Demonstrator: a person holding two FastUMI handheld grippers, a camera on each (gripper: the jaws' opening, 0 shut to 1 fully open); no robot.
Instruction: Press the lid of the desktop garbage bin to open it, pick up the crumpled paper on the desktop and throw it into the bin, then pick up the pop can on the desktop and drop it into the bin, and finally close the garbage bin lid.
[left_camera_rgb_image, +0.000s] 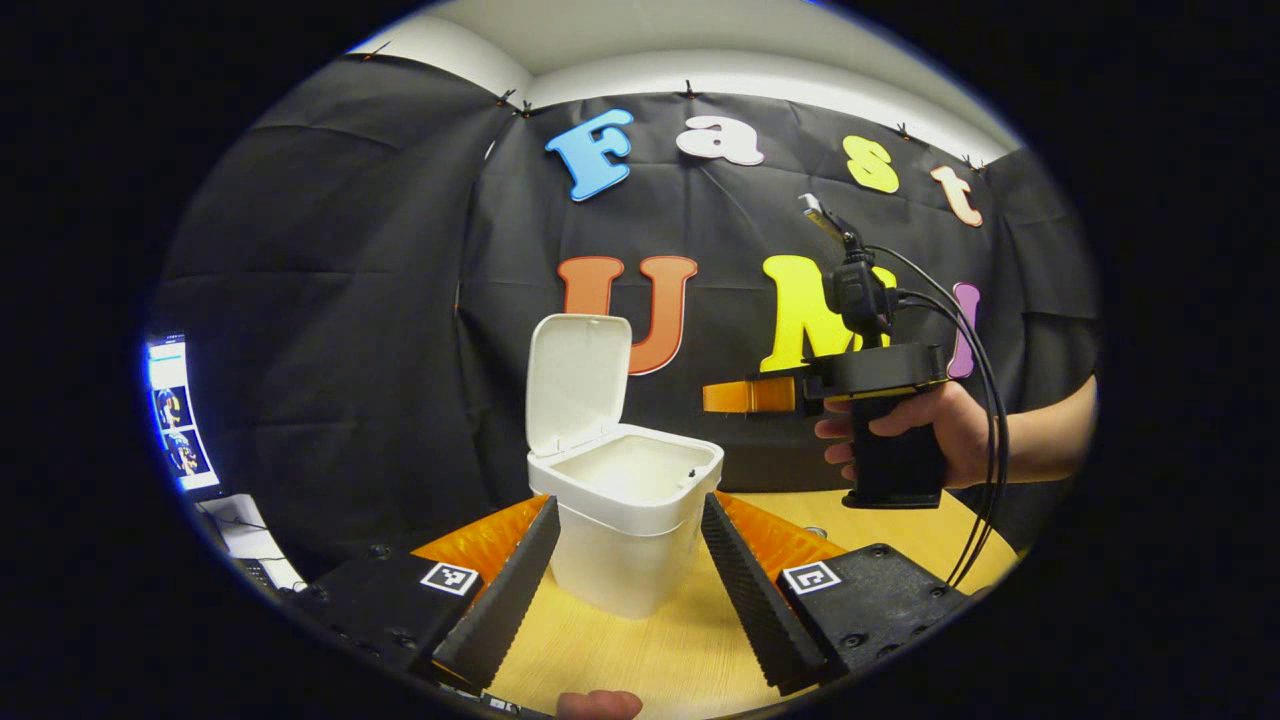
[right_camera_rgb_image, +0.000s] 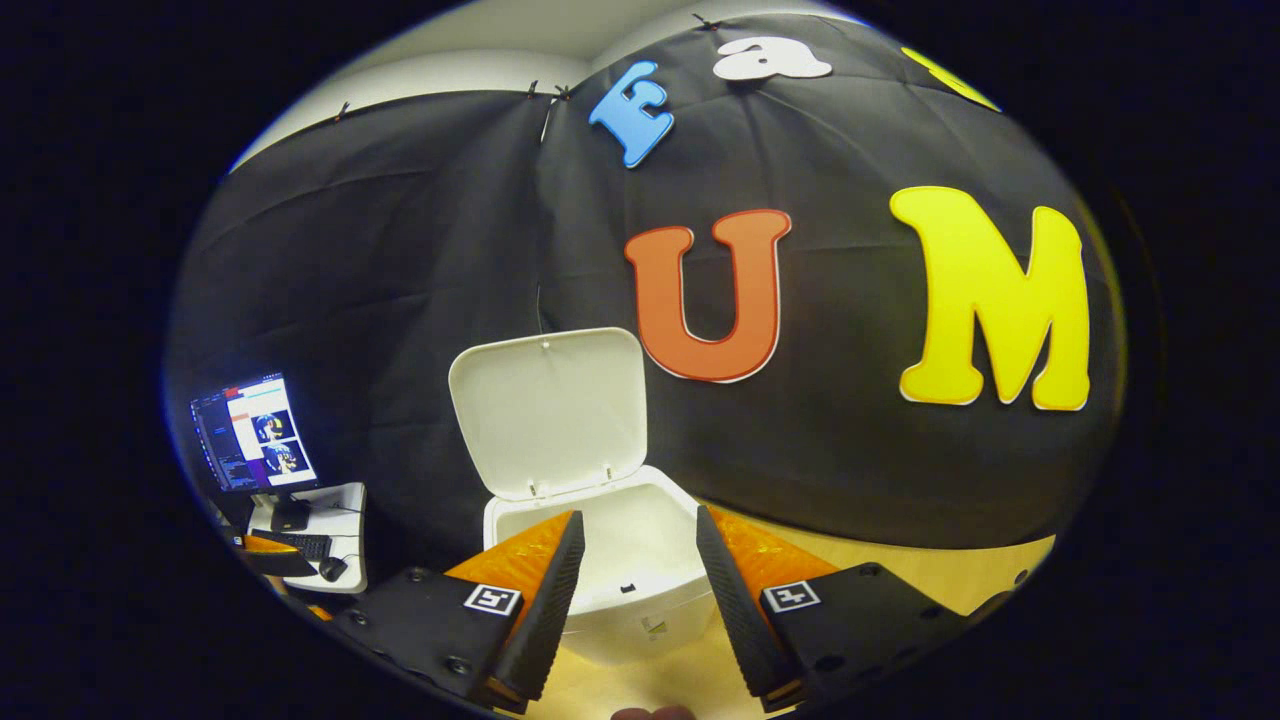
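The bin (left_camera_rgb_image: 630, 525) stands on the wooden table (left_camera_rgb_image: 640, 660) with its lid (left_camera_rgb_image: 577, 382) swung up and standing near upright at the back, hinged at about 10 o'clock of the rim. The inside that shows is pale and bare; the bottom cannot be seen. In the left gripper view the bin sits at the centre, just beyond the left gripper (left_camera_rgb_image: 628, 555), whose fingers (left_camera_rgb_image: 510, 590) are spread wide at 7 and 5 o'clock of the picture, one on each side of the bin's body and apart from it. They hold nothing.

In the same view the right gripper (left_camera_rgb_image: 745, 396) hangs in the air at 2 o'clock of the bin, above and to the side of its rim, gripped by a hand (left_camera_rgb_image: 925, 430) on the handle, with cables (left_camera_rgb_image: 985, 400) trailing down from its top. From this side its jaw gap cannot be made out.

In the right gripper view the right gripper (right_camera_rgb_image: 632, 570) points down at the open bin (right_camera_rgb_image: 600, 540), fingers (right_camera_rgb_image: 555, 590) spread with nothing between them, the lid (right_camera_rgb_image: 548, 410) upright at 12 o'clock beyond.

A lit monitor (right_camera_rgb_image: 252, 432) stands on a small side desk (right_camera_rgb_image: 340, 510) at 9 o'clock.
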